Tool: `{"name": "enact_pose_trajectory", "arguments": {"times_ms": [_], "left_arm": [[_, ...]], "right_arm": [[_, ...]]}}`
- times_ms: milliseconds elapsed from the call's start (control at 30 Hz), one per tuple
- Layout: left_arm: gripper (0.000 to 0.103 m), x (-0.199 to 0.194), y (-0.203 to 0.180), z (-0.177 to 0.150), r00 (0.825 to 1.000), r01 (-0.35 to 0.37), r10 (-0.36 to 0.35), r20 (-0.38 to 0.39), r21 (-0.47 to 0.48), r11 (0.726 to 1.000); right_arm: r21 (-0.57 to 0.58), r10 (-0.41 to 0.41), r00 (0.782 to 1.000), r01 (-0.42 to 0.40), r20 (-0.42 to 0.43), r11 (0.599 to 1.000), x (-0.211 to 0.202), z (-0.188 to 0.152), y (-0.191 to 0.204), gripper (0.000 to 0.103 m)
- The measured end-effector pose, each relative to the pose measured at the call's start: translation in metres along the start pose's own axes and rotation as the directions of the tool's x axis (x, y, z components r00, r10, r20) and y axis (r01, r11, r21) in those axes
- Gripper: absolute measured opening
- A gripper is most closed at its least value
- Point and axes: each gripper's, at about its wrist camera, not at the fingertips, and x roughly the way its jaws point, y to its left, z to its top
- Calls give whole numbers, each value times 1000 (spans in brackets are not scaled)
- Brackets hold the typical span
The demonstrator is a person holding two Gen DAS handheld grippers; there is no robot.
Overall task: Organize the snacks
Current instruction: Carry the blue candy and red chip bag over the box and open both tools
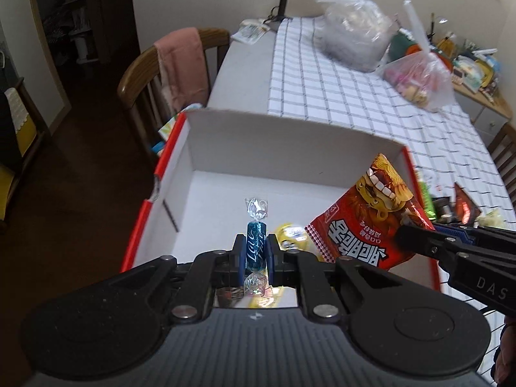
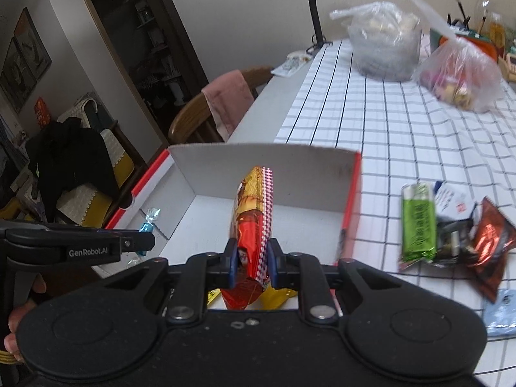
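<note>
A long desk (image 2: 371, 148) under a white grid-checked cloth fills the room's right side, with one white box (image 1: 290, 148) edged in red standing open at its near end. Above the box, the left claw (image 1: 254, 251) is clenched on one blue twist-wrapped candy (image 1: 255, 245), held upright over the box floor; the candy's lower twist is half hidden between the pads. The right claw (image 2: 251, 262) grips one red snack bag (image 2: 253, 225) edge-on over the box's middle, its bottom corner cut off by the claw body. One yellow packet (image 1: 290, 237) lies inside the box, mostly covered by the red bag and too blurred to read. To the right of the box, on the cloth, lie one green packet (image 2: 417, 222), one dark red foil packet (image 2: 490, 242) and a pale blue packet (image 2: 501, 312) clipped by the frame. Beyond the box stand two clear plastic bags (image 2: 387, 38) with contents hard to make out.
</note>
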Motion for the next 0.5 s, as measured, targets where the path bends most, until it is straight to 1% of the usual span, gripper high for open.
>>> {"name": "enact_pose_trajectory", "arguments": {"times_ms": [200, 333, 400, 500], "left_arm": [[12, 24, 9, -2, 999, -20, 21, -35, 19, 1000], [12, 37, 10, -5, 998, -24, 26, -64, 30, 999], [12, 43, 8, -7, 996, -25, 28, -80, 39, 999], [12, 51, 6, -10, 994, -25, 30, -109, 47, 999]], "right_arm": [[34, 24, 999, -23, -35, 999, 20, -5, 0, 17], [3, 3, 998, -2, -65, 1000, 26, -10, 1, 17], [-13, -4, 998, 3, -66, 1000, 27, -12, 2, 18], [-50, -17, 997, 13, -78, 999, 27, -13, 8, 21]]}}
